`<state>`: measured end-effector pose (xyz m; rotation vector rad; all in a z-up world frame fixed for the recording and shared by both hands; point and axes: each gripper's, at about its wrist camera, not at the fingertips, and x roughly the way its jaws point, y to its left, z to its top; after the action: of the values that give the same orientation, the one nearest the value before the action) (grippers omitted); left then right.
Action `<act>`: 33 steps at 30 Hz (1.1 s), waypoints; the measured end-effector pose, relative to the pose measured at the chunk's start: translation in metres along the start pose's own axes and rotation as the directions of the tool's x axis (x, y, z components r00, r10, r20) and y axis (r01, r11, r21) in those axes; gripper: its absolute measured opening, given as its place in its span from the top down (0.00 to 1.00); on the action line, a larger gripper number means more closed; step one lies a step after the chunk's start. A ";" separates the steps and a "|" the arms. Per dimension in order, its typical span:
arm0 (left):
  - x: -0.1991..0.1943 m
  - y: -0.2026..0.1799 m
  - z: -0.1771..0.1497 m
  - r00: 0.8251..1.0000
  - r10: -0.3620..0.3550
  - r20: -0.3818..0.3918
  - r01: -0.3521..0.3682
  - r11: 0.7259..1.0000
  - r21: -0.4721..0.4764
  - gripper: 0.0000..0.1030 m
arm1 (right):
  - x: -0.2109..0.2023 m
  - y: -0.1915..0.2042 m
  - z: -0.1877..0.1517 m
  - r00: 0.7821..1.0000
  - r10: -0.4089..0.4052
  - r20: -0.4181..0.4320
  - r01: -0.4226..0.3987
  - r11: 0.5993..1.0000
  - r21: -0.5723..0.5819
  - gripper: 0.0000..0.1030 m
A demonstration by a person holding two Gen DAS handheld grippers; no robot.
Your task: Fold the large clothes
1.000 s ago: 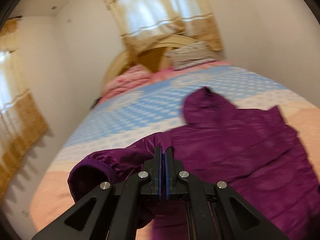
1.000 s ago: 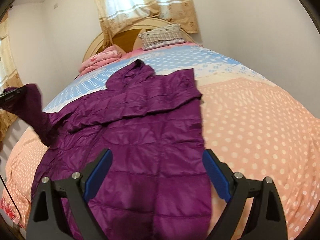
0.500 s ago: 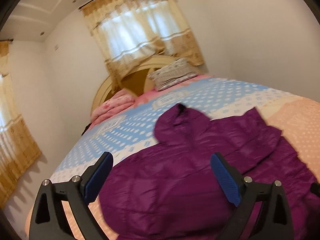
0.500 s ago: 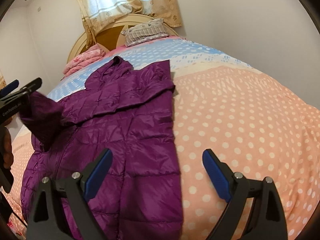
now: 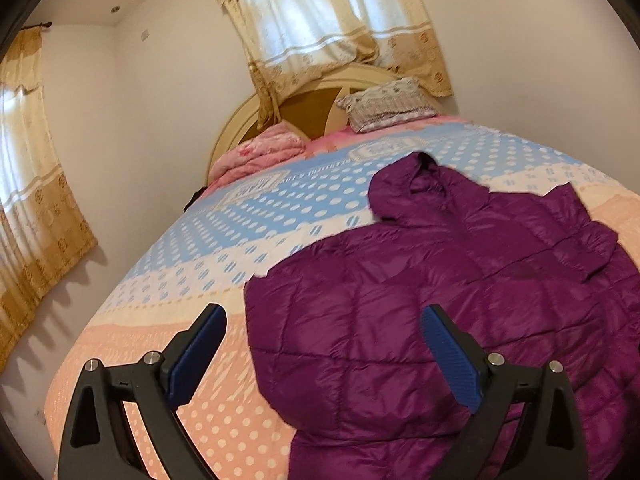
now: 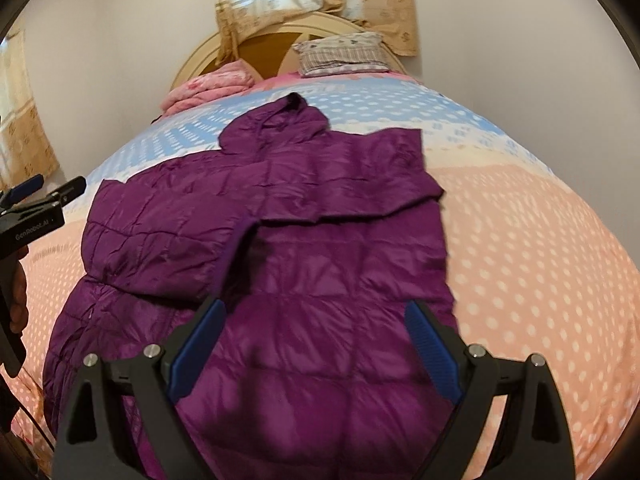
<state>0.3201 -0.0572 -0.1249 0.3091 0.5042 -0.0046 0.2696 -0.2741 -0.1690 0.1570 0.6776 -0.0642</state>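
Left gripper point(image 5: 322, 354) jaws spread wide, nothing between the blue pads point(image 5: 198, 354), holding nothing. It hangs above the bed's near left part, the left finger over the spotted bedspread point(image 5: 224, 264), the right finger over the purple puffer jacket point(image 5: 420, 308); contact with the fabric cannot be told.

Right gripper point(image 6: 314, 346) also wide open, empty, over the jacket's lower body, both pads point(image 6: 430, 350) in front of purple quilting; cannot tell if they touch it.

Jacket point(image 6: 280, 240) lies flat on the bedspread point(image 6: 540, 260), hood point(image 6: 276, 124) pointing to the headboard point(image 6: 256, 48). Both sleeves are folded in across the chest, the left sleeve point(image 6: 160, 236) lying on top of the body.

In the right wrist view the left gripper point(image 6: 40, 190) shows at the left edge, clear of the jacket. Pillow point(image 6: 340, 54) and pink blanket point(image 6: 208, 90) sit at the bed's head, well apart from the jacket.
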 end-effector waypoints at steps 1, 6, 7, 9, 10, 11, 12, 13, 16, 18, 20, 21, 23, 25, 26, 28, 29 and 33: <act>0.005 0.003 -0.004 1.000 0.003 -0.015 -0.003 1.000 -0.007 0.05 | 0.004 0.004 0.004 1.000 -0.001 -0.001 0.001 1.000 -0.011 0.09; 0.025 0.012 -0.021 0.997 0.015 -0.074 -0.017 0.999 -0.029 0.05 | 0.026 0.026 0.024 1.000 -0.001 -0.013 0.001 0.998 -0.068 0.09; 0.028 0.014 -0.023 0.996 0.016 -0.084 -0.019 0.999 -0.032 0.05 | 0.030 0.029 0.027 1.000 0.000 -0.016 -0.001 0.997 -0.076 0.09; 0.034 0.018 -0.030 0.994 0.013 -0.105 -0.017 0.999 -0.044 0.05 | 0.041 0.037 0.034 1.000 0.009 -0.025 -0.012 0.996 -0.091 0.09; 0.035 0.019 -0.031 0.994 0.014 -0.110 -0.019 0.999 -0.048 0.05 | 0.045 0.040 0.037 0.999 0.013 -0.029 -0.015 0.995 -0.094 0.09; 0.038 0.021 -0.033 0.993 0.016 -0.119 -0.022 0.998 -0.053 0.05 | 0.051 0.042 0.039 0.999 0.019 -0.038 -0.022 0.995 -0.094 0.09; 0.041 0.023 -0.035 0.992 0.016 -0.127 -0.024 0.998 -0.058 0.05 | 0.055 0.044 0.041 0.999 0.025 -0.046 -0.029 0.996 -0.089 0.09; 0.043 0.024 -0.036 0.991 0.017 -0.133 -0.026 0.998 -0.062 0.05 | 0.062 0.045 0.042 0.997 0.037 -0.062 -0.042 0.996 -0.076 0.09; 0.050 0.031 -0.039 0.987 0.017 -0.157 -0.030 0.996 -0.080 0.05 | 0.076 0.046 0.043 0.993 0.065 -0.102 -0.069 0.997 -0.039 0.09; 0.052 0.036 -0.041 0.986 0.020 -0.164 -0.035 0.995 -0.089 0.05 | 0.083 0.048 0.041 0.989 0.085 -0.125 -0.089 0.996 -0.028 0.10; 0.053 0.040 -0.043 0.985 0.026 -0.173 -0.042 0.995 -0.092 0.05 | 0.090 0.049 0.040 0.983 0.101 -0.154 -0.105 0.994 -0.019 0.20; 0.054 0.041 -0.043 0.984 0.028 -0.176 -0.044 0.995 -0.092 0.05 | 0.094 0.050 0.040 0.979 0.114 -0.170 -0.119 0.993 -0.019 0.35; 0.054 0.044 -0.045 0.982 0.030 -0.184 -0.048 0.994 -0.095 0.05 | 0.098 0.053 0.039 0.972 0.145 -0.186 -0.151 0.988 -0.021 0.53; 0.054 0.045 -0.046 0.980 0.032 -0.194 -0.052 0.994 -0.097 0.05 | 0.096 0.057 0.041 0.972 0.155 -0.175 -0.164 0.986 -0.038 0.79; 0.054 0.046 -0.047 0.980 0.035 -0.196 -0.055 0.994 -0.097 0.05 | 0.094 0.057 0.043 0.973 0.159 -0.168 -0.168 0.985 -0.042 0.86; 0.054 0.046 -0.047 0.978 0.045 -0.202 -0.065 0.994 -0.093 0.05 | 0.084 0.055 0.047 0.978 0.155 -0.136 -0.162 0.986 -0.043 0.87; 0.054 0.046 -0.048 0.978 0.048 -0.204 -0.067 0.994 -0.090 0.05 | 0.079 0.051 0.050 0.983 0.142 -0.118 -0.148 0.988 -0.042 0.87; 0.053 0.043 -0.046 0.977 0.059 -0.205 -0.077 0.993 -0.084 0.05 | 0.064 0.029 0.061 0.996 0.063 -0.065 -0.066 0.997 -0.039 0.87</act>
<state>0.3480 0.0005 -0.1756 0.2379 0.6937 0.1175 0.3607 -0.2559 -0.1586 0.1415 0.7370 0.0167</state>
